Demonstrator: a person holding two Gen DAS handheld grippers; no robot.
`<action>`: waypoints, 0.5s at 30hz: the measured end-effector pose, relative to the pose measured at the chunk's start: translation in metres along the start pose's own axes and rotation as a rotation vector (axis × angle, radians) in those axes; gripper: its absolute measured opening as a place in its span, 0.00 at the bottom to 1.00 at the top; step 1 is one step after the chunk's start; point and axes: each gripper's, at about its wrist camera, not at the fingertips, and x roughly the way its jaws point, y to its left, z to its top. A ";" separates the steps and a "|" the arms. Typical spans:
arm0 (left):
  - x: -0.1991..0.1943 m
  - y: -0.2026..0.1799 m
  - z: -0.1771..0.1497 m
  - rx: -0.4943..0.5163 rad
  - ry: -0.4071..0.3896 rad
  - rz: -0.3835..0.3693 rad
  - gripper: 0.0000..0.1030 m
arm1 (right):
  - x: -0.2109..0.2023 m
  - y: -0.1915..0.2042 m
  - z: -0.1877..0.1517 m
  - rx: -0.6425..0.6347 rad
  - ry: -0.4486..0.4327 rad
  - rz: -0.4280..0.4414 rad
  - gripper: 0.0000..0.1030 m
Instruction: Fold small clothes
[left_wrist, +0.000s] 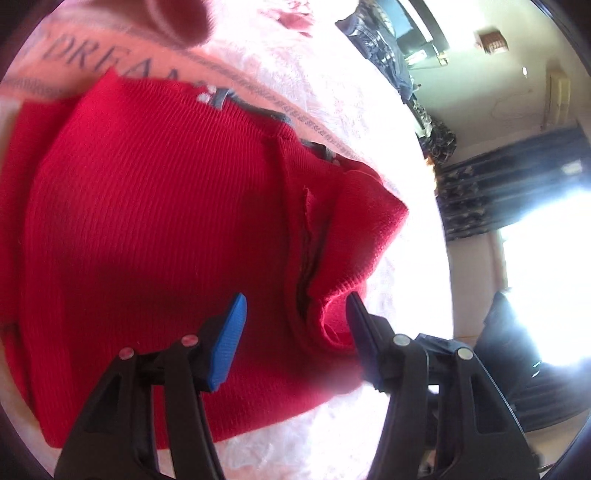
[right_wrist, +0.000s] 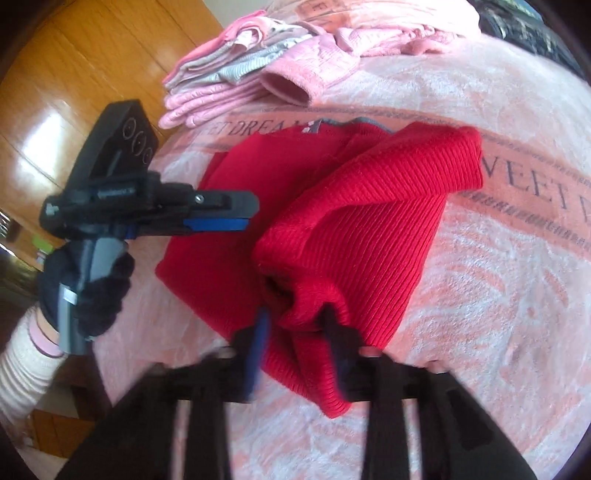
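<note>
Softly ribbed red knit top (right_wrist: 332, 229) bunches between right hand-held gripper (right_wrist: 295, 332) fingers; left hand-held gripper (left_wrist: 295, 325) gapes empty.

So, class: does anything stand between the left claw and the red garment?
Nothing visible does. The left claw hangs open right over the red garment, with only air between. The pink clothes pile lies apart, beyond it on the blanket. The right claw straddles a sleeve cuff.

Black claw (left_wrist: 295, 317), blue pads (left_wrist: 227, 343), dark glove (right_wrist: 92, 284), white sleeve (right_wrist: 22, 373)
</note>
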 end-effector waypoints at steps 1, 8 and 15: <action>0.000 -0.002 -0.001 0.014 -0.006 0.022 0.53 | -0.005 -0.006 0.000 0.044 -0.019 0.031 0.58; -0.016 0.011 -0.007 0.057 -0.029 0.104 0.53 | -0.021 -0.062 0.040 0.329 -0.106 0.050 0.58; -0.025 0.021 -0.012 0.060 -0.032 0.092 0.53 | 0.008 -0.082 0.083 0.443 -0.095 0.030 0.18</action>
